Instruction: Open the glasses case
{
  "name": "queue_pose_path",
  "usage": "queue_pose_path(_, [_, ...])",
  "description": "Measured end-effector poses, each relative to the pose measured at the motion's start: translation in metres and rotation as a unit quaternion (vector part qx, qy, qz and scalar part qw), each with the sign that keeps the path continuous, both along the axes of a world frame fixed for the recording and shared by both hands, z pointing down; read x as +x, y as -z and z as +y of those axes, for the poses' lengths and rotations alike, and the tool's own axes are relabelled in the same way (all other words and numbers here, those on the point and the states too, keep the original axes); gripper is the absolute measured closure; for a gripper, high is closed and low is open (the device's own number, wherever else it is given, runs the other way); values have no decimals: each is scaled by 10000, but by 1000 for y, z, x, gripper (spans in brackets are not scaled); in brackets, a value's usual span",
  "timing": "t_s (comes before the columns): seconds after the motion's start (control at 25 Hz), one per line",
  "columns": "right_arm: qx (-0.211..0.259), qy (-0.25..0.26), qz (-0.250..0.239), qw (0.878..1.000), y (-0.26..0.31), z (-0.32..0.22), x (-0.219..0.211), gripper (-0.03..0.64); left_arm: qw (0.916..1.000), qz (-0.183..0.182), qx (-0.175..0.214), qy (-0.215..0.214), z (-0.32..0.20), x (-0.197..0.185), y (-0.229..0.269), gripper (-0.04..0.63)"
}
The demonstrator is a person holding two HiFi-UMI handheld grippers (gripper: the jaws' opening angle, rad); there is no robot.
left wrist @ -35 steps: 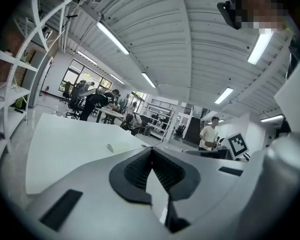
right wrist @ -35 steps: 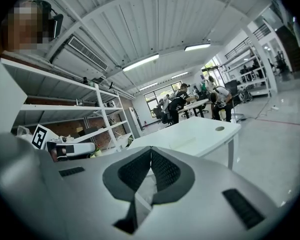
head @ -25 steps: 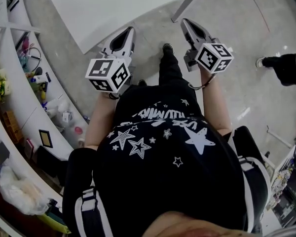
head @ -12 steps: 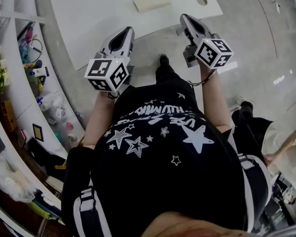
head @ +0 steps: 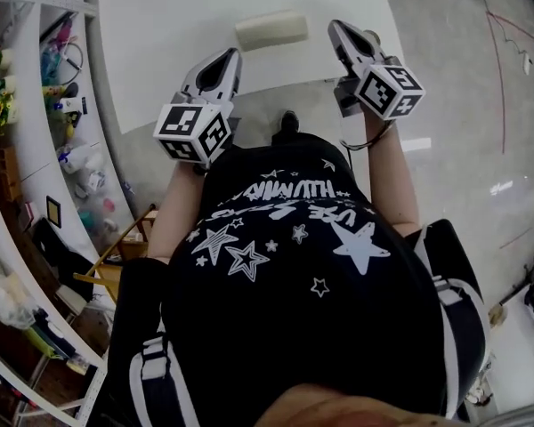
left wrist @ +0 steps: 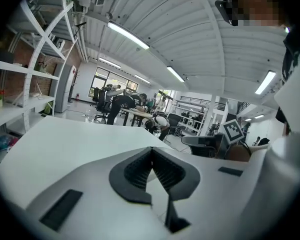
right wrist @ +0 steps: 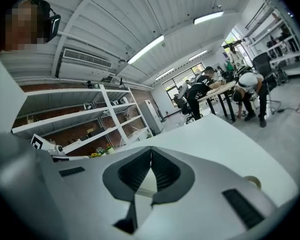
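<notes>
A cream glasses case (head: 271, 30) lies closed on the white table (head: 160, 25), near its front edge. Both grippers are held in front of the person's body, pointing at the table. The tips of my left gripper (head: 230, 53) hang over the table's front edge, a little below and left of the case. My right gripper (head: 336, 25) is beside the case's right end and apart from it. In the left gripper view the jaws (left wrist: 151, 150) meet at the tips with nothing in them. The right gripper view shows its jaws (right wrist: 151, 149) shut and empty too.
White shelves (head: 36, 149) full of small items curve along the left. A wooden chair (head: 116, 265) stands at lower left. A small round ring (right wrist: 253, 182) lies on the table by the right gripper. People bend over desks (left wrist: 122, 104) far behind.
The table and case have slid down the head view toward the grippers as the person walked up. The bystander at the right has left the view. Both grippers stay shut.
</notes>
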State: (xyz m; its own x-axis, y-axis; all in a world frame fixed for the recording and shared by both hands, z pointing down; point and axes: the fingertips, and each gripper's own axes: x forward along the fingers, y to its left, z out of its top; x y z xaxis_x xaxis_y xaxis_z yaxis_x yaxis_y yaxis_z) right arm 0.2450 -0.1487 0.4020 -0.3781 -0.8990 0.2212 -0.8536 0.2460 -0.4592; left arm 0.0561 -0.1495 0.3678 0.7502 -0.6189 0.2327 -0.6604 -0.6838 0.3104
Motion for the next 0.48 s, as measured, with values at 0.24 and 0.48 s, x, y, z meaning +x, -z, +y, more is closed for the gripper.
queue_pose_path(0.24, [-107, 522, 37, 9986, -12, -35, 14, 609, 9991, -127, -80, 400, -17, 19, -19, 583])
queue_pose_path(0.48, [-224, 867, 25, 9960, -23, -56, 11, 609, 9978, -337, -280, 506, -25, 29, -43, 583])
